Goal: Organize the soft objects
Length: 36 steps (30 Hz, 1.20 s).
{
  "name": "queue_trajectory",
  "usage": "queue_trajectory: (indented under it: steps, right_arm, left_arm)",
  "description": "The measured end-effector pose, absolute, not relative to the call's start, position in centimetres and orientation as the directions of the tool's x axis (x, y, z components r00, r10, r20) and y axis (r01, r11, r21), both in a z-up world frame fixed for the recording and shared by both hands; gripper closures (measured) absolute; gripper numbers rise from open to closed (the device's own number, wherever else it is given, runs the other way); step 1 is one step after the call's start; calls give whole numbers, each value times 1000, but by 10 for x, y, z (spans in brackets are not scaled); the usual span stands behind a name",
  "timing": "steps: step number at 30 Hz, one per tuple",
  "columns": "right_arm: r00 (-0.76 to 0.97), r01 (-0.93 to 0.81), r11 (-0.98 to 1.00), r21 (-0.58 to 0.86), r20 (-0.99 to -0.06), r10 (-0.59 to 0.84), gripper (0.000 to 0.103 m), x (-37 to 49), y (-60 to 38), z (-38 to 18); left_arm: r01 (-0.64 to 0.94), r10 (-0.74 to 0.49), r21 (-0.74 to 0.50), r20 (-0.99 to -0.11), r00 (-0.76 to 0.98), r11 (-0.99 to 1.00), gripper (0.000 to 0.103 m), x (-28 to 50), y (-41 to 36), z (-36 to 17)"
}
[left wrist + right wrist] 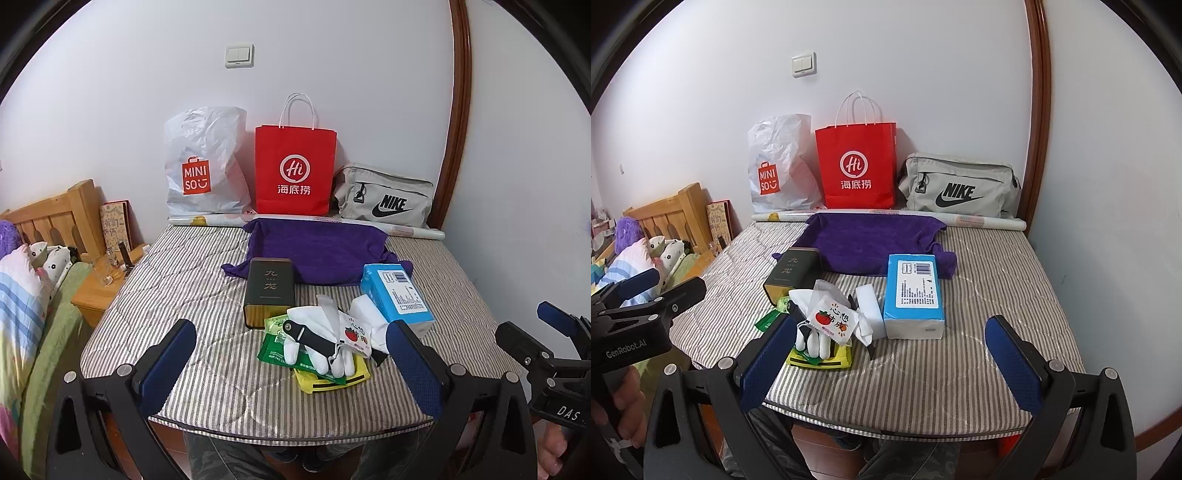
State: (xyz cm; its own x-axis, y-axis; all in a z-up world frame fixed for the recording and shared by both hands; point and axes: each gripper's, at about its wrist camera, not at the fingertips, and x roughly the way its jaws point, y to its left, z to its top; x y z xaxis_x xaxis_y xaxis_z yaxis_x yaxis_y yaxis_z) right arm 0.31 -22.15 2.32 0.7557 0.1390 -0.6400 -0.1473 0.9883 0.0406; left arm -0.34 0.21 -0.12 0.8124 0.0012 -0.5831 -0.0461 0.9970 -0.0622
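Striped mattress (207,295) fills my left view: my left gripper (291,363) hangs open before the glove (314,332), tangled in a pile; packets could drag along. Right view: right gripper (888,363) open, empty, glove (812,341) behind its left finger.

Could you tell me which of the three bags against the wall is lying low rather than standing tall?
The grey Nike bag, rightmost; the others stand upright.
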Motion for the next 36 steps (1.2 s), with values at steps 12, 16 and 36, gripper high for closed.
queue_trajectory:
  steps: [12,16,36]
  right_arm:
    - [758,-152,987,40,-637,143,2,2,-221,25]
    - [760,-157,987,46,-632,151,2,3,-222,25]
    - [642,-148,985,92,-748,166,2,60,-226,-50]
  left_arm:
    - [-39,-6,-65,-582,813,997,0,-5,3,-1]
    - [-33,-9,-62,-584,812,998,0,-1,2,-1]
    - [-34,-37,-81,-734,679,996,0,64,26,-82]
